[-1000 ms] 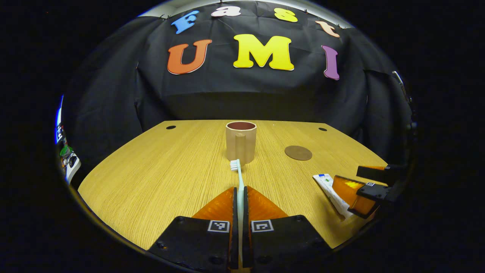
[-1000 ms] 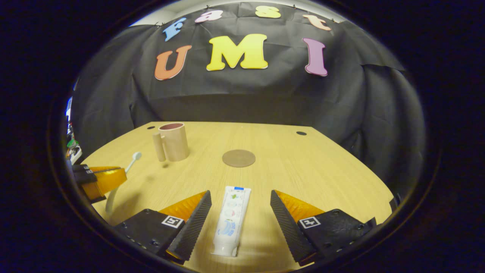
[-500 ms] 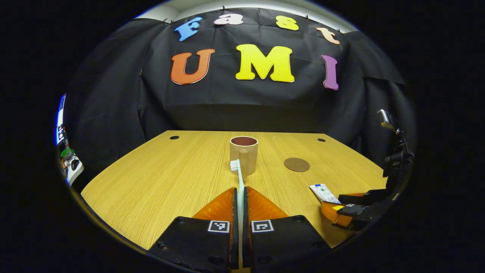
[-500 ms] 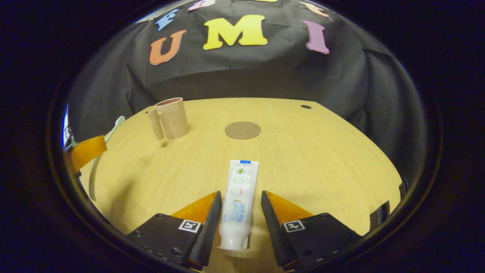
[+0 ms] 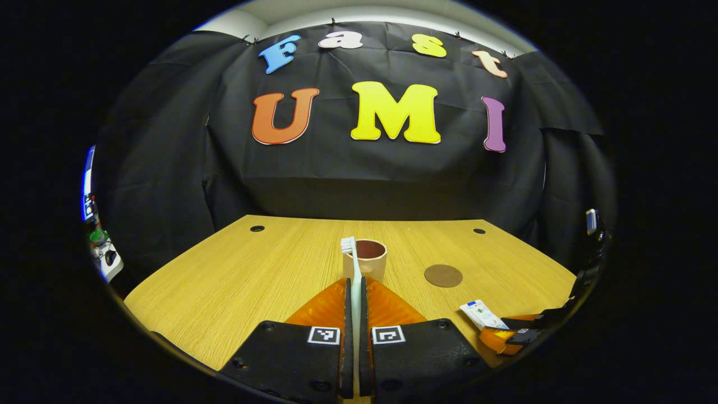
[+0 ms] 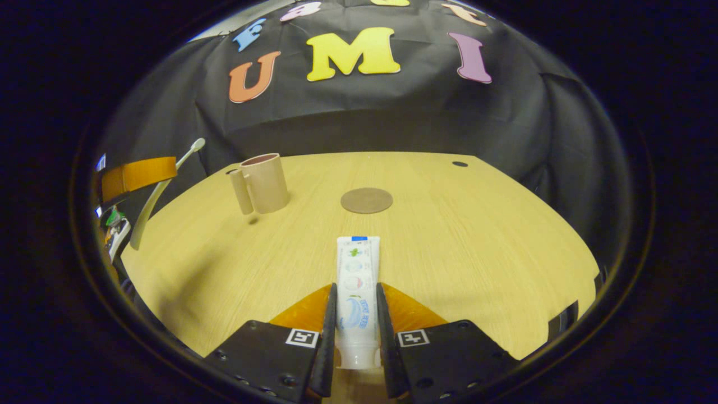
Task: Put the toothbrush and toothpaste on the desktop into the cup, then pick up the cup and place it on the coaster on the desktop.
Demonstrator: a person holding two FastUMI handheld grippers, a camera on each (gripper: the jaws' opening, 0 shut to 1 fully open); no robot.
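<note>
Above the tabletop, we see the left claw level, clamped on the toothbrush, aimed at the cup; the right claw squeezes the toothpaste near the coaster.

Each gripper carries two flat black plates at its base, dotted with small dark screws, and each plate bears a square black-and-white coded marker near its inner edge. On the left gripper the plates narrow into translucent wedge-shaped pieces that run forward to thin straight fingers. The right gripper has the same wedges and markers, its inner finger faces are lined with fine ridges, and from the left gripper view it appears with black brackets along its side.
</note>
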